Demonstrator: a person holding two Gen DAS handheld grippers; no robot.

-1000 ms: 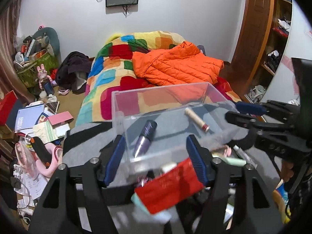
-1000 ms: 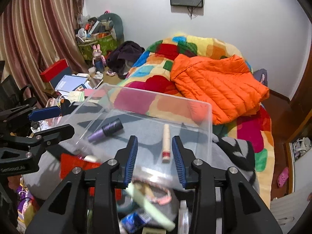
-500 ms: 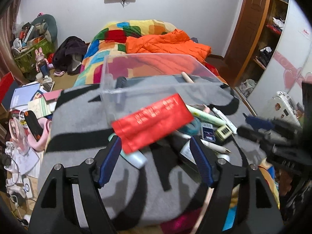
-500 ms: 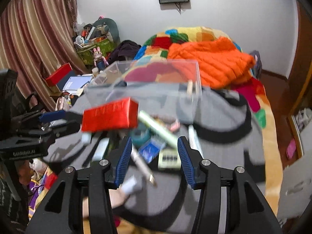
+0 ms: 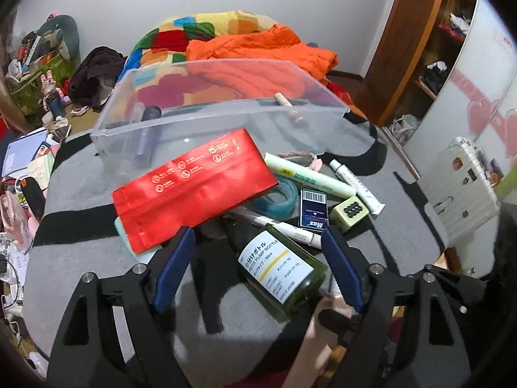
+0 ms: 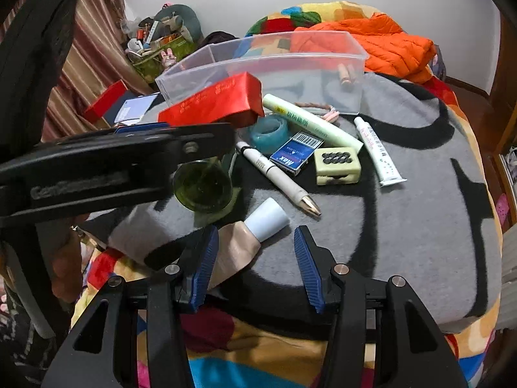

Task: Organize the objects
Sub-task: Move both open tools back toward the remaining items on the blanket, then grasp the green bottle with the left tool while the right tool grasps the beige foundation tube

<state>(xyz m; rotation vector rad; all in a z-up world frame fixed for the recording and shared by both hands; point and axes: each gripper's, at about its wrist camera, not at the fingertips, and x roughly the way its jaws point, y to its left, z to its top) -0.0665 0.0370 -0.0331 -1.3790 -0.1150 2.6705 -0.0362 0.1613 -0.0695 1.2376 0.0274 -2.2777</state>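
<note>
Objects for sorting lie in a loose heap on a grey-and-black blanket [image 6: 404, 226], in front of a clear plastic bin [image 5: 206, 113].

The left gripper [image 5: 258, 265] has its jaws widening. The green pump bottle [image 5: 284, 274] lies on its side in the gap between the 2 blue pads, and neither pad presses on it. In the right wrist view that bottle [image 6: 203, 187] shows its round base, just under the black arm of the left gripper.

The right gripper [image 6: 255, 268] stands part open and grips nothing. The beige tube with a pale blue cap [image 6: 255, 226] lies in front of its left pad; whether pad and tube touch, I cannot tell.

Beyond the bottle, a red box [image 5: 194, 190] lies tilted over the other things and against the bin's near wall. Beside it lie a teal tape roll [image 5: 281, 197], a blue staple box [image 5: 313, 207], a pale green cube [image 5: 349, 210] with dark dots, a white pen [image 6: 278, 174] with a gold tip, a long pale green tube [image 5: 307, 174] and a thin white tube [image 6: 378, 148].

Inside the bin lie 2 things: a purple tube [image 5: 147, 135] at its left end and a small tan stick [image 5: 287, 106] towards its right end.

Behind the bin an orange jacket [image 5: 258, 51] rests on a patchwork quilt [image 5: 194, 29].
</note>
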